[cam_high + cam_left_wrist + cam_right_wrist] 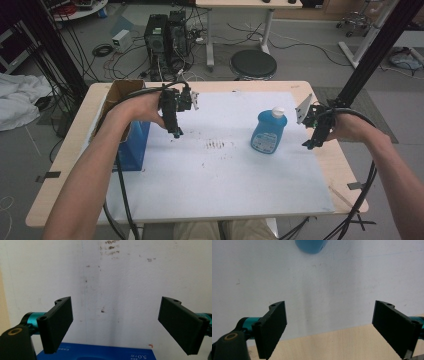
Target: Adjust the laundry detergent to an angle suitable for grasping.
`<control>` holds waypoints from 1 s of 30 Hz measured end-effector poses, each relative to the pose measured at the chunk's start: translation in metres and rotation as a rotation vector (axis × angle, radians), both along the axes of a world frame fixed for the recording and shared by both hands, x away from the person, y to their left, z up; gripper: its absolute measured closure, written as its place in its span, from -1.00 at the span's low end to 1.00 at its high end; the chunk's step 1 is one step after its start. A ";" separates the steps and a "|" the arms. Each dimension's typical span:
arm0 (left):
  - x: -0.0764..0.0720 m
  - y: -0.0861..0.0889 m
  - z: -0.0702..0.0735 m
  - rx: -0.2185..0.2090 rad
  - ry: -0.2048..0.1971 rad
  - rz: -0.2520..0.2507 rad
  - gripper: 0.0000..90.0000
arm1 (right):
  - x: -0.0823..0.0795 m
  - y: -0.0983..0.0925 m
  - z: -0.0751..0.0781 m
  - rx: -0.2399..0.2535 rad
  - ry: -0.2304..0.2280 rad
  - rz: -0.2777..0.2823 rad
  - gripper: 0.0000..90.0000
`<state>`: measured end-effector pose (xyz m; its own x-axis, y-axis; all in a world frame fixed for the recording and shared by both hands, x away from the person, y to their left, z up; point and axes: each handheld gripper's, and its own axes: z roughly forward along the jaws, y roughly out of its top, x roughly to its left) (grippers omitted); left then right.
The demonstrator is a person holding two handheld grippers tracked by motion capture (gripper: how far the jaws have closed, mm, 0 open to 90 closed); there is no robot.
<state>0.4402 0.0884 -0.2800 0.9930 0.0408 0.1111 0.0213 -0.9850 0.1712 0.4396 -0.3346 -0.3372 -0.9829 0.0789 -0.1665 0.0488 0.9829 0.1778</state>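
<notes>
Worktop (pixel 345 170) under white sheet (pixel 220 185). I hold my left hand-held gripper (pixel 177 133) released beside the blue box (pixel 134 145); my right hand-held gripper (pixel 306 145), also released and empty, hovers just right of the upright blue bottle (pixel 269 131).

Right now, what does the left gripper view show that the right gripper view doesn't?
Left gripper view: the top of the blue box at the bottom edge, between the open jaws of the left claw, and dark stains on the sheet ahead.

Right gripper view: the base of the blue bottle at the top edge, and the bare wooden table under the open right claw.

Both: the white sheet and nothing between the jaws.
</notes>
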 end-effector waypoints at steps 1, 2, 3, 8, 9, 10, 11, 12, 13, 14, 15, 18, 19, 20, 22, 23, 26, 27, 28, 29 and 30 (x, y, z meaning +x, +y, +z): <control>0.000 0.000 0.000 0.000 0.000 0.000 -0.72 | -0.001 0.001 0.000 0.001 0.001 -0.001 -0.74; 0.000 0.001 0.000 0.000 -0.002 0.003 -0.72 | -0.002 0.001 -0.001 -0.003 0.004 0.004 -0.74; 0.000 0.001 0.000 0.000 -0.002 0.003 -0.72 | -0.002 0.002 -0.001 -0.008 0.006 0.007 -0.74; -0.002 0.005 0.000 -0.007 0.000 0.006 -0.72 | -0.005 0.006 0.001 -0.008 -0.001 0.021 -0.74; -0.002 0.007 -0.001 -0.010 0.001 0.009 -0.72 | -0.005 0.006 0.001 -0.005 0.001 0.013 -0.74; -0.002 0.008 -0.001 -0.006 0.003 0.008 -0.72 | -0.005 0.006 0.001 -0.003 0.003 0.015 -0.74; -0.002 0.008 -0.002 -0.008 0.003 0.010 -0.72 | -0.005 0.006 0.000 -0.004 0.005 0.010 -0.74; -0.002 0.009 -0.002 -0.006 0.004 0.011 -0.72 | -0.005 0.006 0.000 -0.007 0.008 0.007 -0.74; -0.002 0.009 -0.002 -0.004 0.005 0.011 -0.72 | -0.004 0.006 0.000 -0.010 0.006 0.009 -0.74; -0.002 0.009 -0.003 -0.005 0.005 0.011 -0.72 | -0.004 0.006 0.000 -0.010 0.002 0.012 -0.74; -0.002 0.009 -0.003 -0.005 0.005 0.011 -0.72 | -0.004 0.006 0.000 -0.010 0.002 0.012 -0.74; -0.002 0.007 -0.002 -0.010 0.003 0.010 -0.72 | -0.005 0.006 0.002 -0.004 -0.001 0.011 -0.74; -0.002 0.007 -0.002 -0.010 0.003 0.010 -0.72 | -0.006 0.006 0.002 -0.001 0.000 0.011 -0.74; -0.002 0.006 -0.002 -0.010 0.006 0.007 -0.72 | -0.006 0.005 0.003 -0.001 -0.001 0.006 -0.74; -0.003 0.006 -0.002 -0.009 0.005 0.005 -0.72 | -0.006 0.005 0.003 -0.003 -0.001 0.004 -0.74; -0.003 0.006 -0.002 -0.004 0.006 0.000 -0.72 | -0.007 0.005 0.003 -0.008 -0.002 0.003 -0.74; -0.003 0.006 -0.002 -0.003 0.004 0.004 -0.72 | -0.009 0.004 0.005 0.004 -0.008 0.001 -0.74; -0.004 0.006 -0.002 -0.002 0.004 0.011 -0.72 | -0.010 0.004 0.006 0.007 -0.008 0.002 -0.74; -0.004 0.006 -0.002 -0.002 0.004 0.011 -0.72 | -0.010 0.003 0.007 0.012 -0.011 0.004 -0.74; -0.006 0.005 -0.001 -0.002 0.004 0.011 -0.72 | -0.011 0.003 0.008 0.018 -0.015 0.001 -0.74; -0.006 0.005 -0.001 -0.004 0.004 0.009 -0.72 | -0.011 0.003 0.009 0.020 -0.018 -0.001 -0.74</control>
